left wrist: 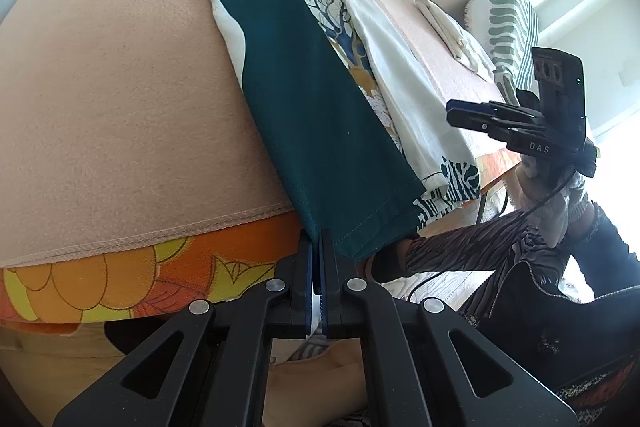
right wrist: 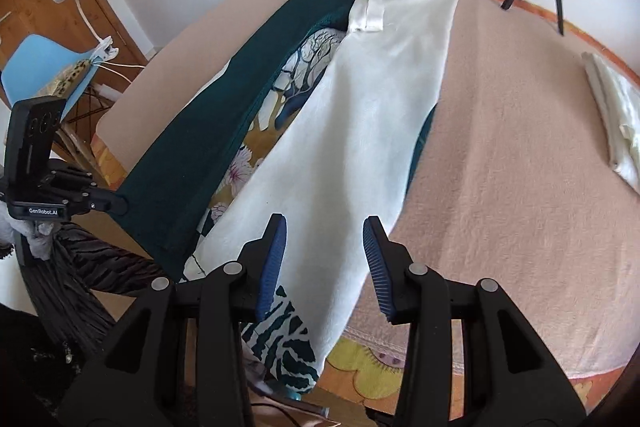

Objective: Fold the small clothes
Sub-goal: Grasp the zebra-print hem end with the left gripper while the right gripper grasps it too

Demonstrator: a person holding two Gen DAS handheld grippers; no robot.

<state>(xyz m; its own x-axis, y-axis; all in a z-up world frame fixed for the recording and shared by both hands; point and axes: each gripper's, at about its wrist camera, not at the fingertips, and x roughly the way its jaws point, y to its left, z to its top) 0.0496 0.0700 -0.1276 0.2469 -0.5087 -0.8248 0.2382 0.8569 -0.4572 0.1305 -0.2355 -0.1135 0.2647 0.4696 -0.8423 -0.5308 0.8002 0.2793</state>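
The garment (right wrist: pixel 360 131) lies in one long strip on the pink blanket (right wrist: pixel 500 187), its long axis running from the near edge of the table away toward the far edge: a dark green panel (left wrist: pixel 304 99) on the left side, a patterned band down the middle and a white panel (right wrist: pixel 384 99) on the right. The left gripper (left wrist: pixel 317 259) sits at the near end of the green panel, its jaws pressed together on the hem corner, so that corner is pinched and held. The right gripper (right wrist: pixel 325 259) hangs over the near end of the white panel with its jaws standing partly apart and nothing between them; the cloth lies below and just ahead of its fingertips, not touched as far as can be seen. So each hand has its own near corner, the left already gripping, the right nearest to the white side. Judging by this, the coming move turns on the right gripper dropping straight down onto the near white edge, so both ends can be lifted and carried along the strip's length. A small folded white cloth (right wrist: pixel 616 115) lies well apart on the right.
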